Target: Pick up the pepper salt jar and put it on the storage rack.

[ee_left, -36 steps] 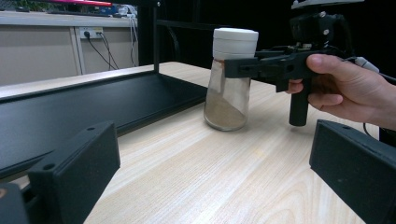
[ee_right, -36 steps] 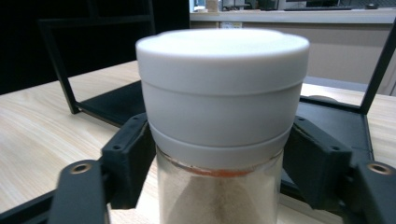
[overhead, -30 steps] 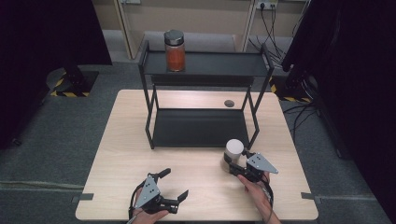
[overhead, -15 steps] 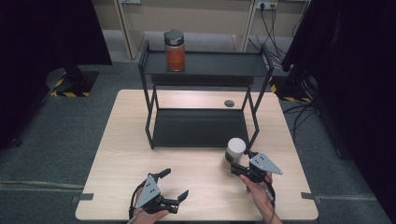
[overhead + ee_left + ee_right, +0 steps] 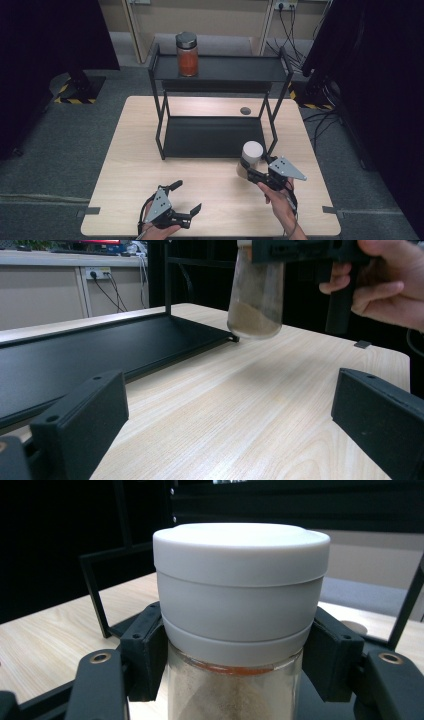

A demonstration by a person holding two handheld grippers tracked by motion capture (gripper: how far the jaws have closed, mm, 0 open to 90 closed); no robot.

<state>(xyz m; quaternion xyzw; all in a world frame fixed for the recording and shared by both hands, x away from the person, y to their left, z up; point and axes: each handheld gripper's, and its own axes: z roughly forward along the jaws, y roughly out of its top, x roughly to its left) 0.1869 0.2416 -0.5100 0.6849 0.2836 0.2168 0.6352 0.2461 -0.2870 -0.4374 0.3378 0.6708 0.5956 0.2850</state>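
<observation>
Nearest us, the left gripper (image 5: pixel 187 200) rests low on the counter (image 5: pixel 125 165), jaws spread, nothing between them. Just beyond, the right gripper (image 5: pixel 256 174) pinches the white-lidded jar (image 5: pixel 250 159) below its lid; in the left gripper view we see the jar's base clear of the counter, near the front right corner of the black rack (image 5: pixel 220 137). We read no label or writing on it; the tan powder inside is partly hidden by the jaws. Farthest, an orange-filled jar (image 5: pixel 187 55) stands on the rack's top shelf, its label too small to make out.
</observation>
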